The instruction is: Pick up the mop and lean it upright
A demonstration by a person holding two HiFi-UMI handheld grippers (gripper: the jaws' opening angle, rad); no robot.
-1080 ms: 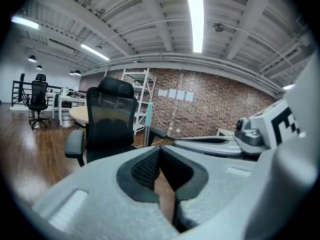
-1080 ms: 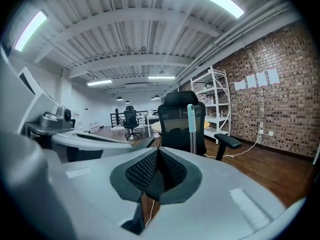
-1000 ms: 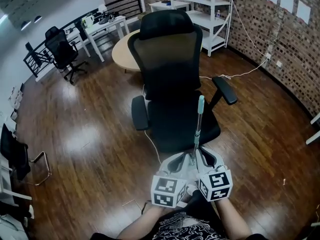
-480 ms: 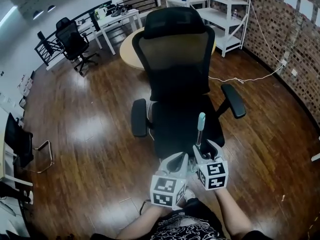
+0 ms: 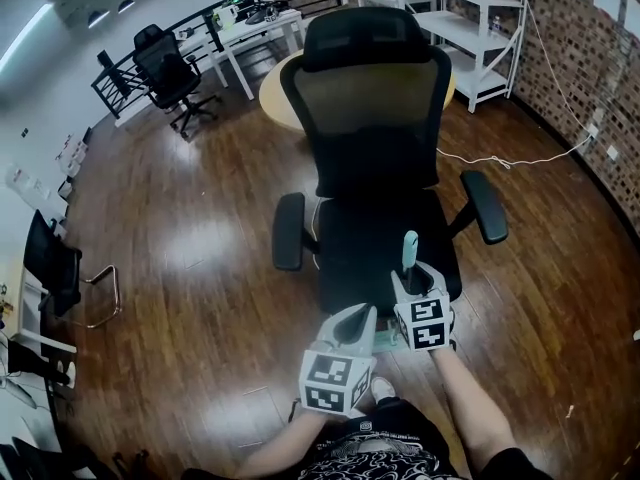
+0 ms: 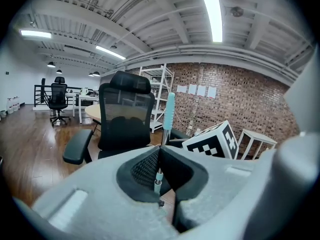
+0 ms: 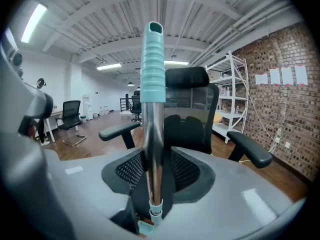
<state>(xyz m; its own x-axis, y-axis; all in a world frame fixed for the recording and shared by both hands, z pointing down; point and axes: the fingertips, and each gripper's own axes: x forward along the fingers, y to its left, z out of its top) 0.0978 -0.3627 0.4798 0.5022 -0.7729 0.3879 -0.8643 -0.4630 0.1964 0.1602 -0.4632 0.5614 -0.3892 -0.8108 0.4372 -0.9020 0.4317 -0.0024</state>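
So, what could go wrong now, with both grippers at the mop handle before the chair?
1. On the right gripper the jaws are closing, but they do not press the handle yet; only the left gripper grips it, so it may tip.
2. Leaned on the chair, it may slide off if the chair turns.
3. The floor looks glossy; the mop's foot, out of view, might slip.

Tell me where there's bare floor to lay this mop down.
Widest bare floor lies left of the office chair, up to the black side chair. Right of it, floor is open short of the white cable. Crowded behind: round table, shelving.
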